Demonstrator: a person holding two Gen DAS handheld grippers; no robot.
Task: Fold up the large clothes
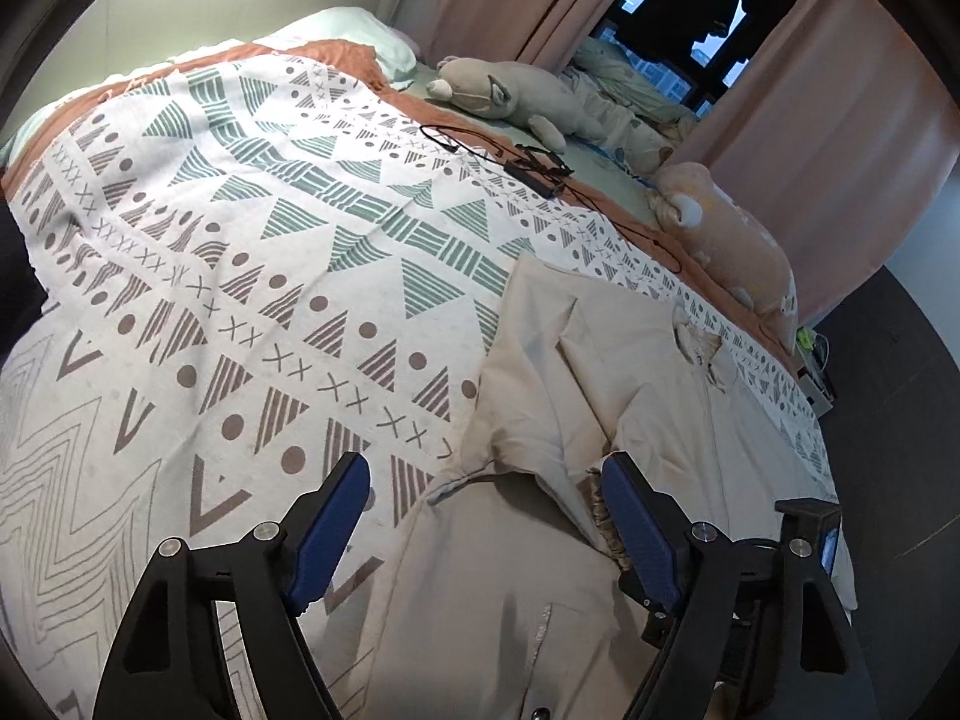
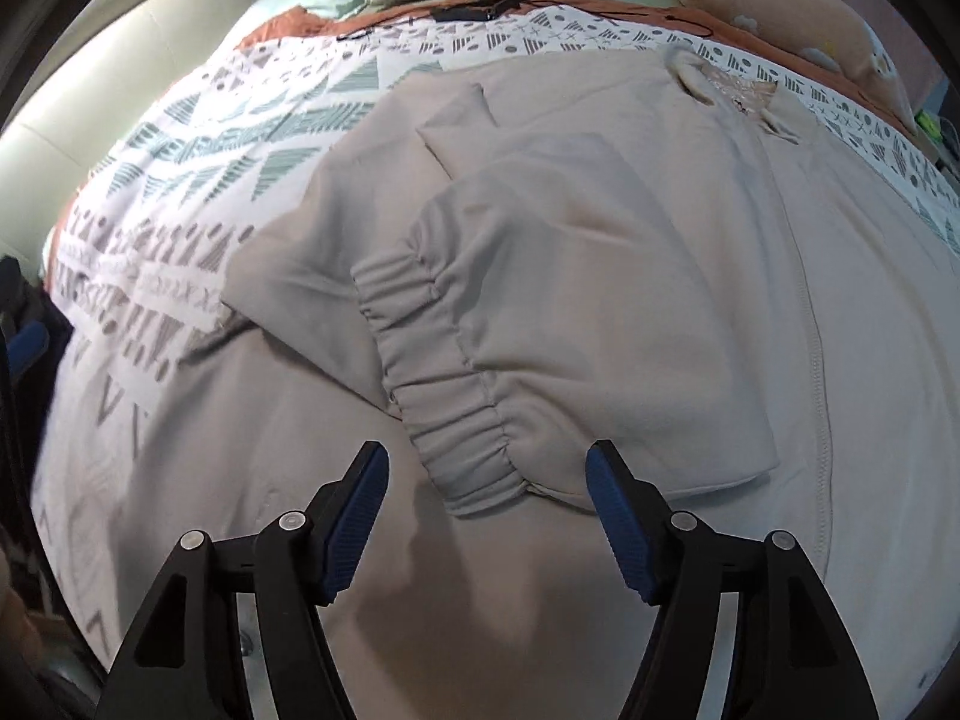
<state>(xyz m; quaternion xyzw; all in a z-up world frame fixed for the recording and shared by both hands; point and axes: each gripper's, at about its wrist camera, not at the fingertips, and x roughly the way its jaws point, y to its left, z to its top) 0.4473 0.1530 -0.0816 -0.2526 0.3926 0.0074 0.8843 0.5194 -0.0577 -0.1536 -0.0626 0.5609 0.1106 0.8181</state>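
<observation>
Now both my jaws gape, holding nothing, over the beige jacket [image 2: 600, 276] on the bed [image 1: 240, 240]; its sleeve [image 2: 480, 360] lies folded inward, so next I judge the bottom hem needs gripping.

The bed [image 1: 90, 138] wears a patterned coverlet [image 1: 252, 252] of triangles, dots and crosses. A beige garment [image 1: 540, 396] lies spread on it toward five o'clock. Toward one o'clock lie a black cable [image 1: 534, 165], a grey plush toy [image 1: 510, 90] and a peach plush [image 1: 732, 234].
</observation>
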